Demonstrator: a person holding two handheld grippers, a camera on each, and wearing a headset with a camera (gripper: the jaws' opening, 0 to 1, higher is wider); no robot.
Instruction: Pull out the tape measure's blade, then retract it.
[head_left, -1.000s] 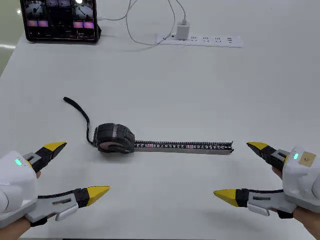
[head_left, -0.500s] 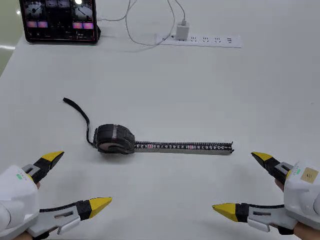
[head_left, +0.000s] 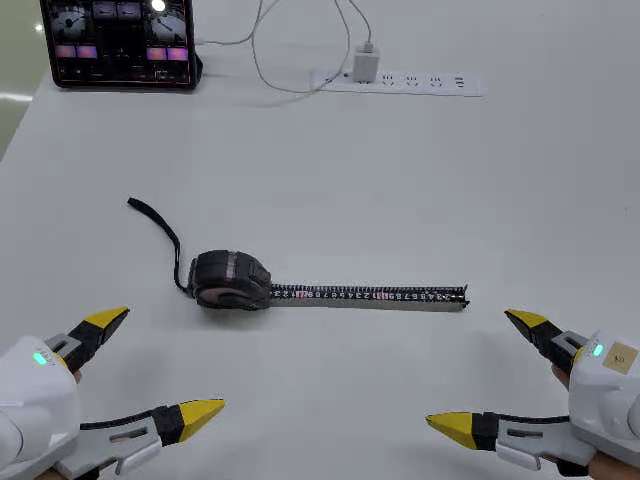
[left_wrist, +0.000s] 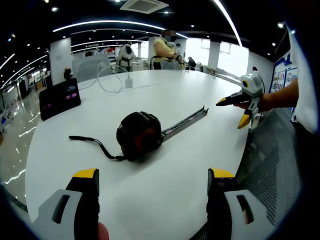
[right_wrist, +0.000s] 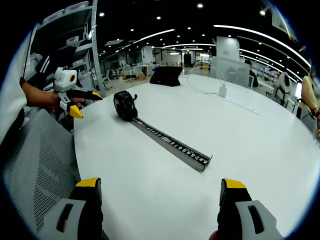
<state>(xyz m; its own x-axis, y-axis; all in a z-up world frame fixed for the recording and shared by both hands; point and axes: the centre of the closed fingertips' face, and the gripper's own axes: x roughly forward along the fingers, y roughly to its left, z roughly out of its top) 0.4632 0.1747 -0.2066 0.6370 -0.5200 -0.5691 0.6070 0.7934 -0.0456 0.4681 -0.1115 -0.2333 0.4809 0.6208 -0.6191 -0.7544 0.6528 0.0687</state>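
One white counter (head_left: 400, 180). On it lies one black tape measure (head_left: 230, 279), with one blade (head_left: 370, 295) and one black wrist strap (head_left: 160, 228). Two yellow-tipped tools: one left tool (head_left: 165, 362), one right tool (head_left: 476, 368). At the far edge are one tablet (head_left: 118, 43), one white power strip (head_left: 420, 80) and one charger (head_left: 365, 62).

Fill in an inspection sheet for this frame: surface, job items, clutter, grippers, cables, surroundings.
Surface: white table, smooth.
Job's things: tape measure lying on its side, blade pulled out flat to the right, wrist strap trailing left.
Clutter: tablet and power strip at the far edge.
Grippers: left hand-held gripper and right hand-held gripper open, holding nothing, apart from the tape measure.
Cables: white cables near a charger plugged into the power strip.
Surroundings: open office, ceiling lights, people beyond the table.
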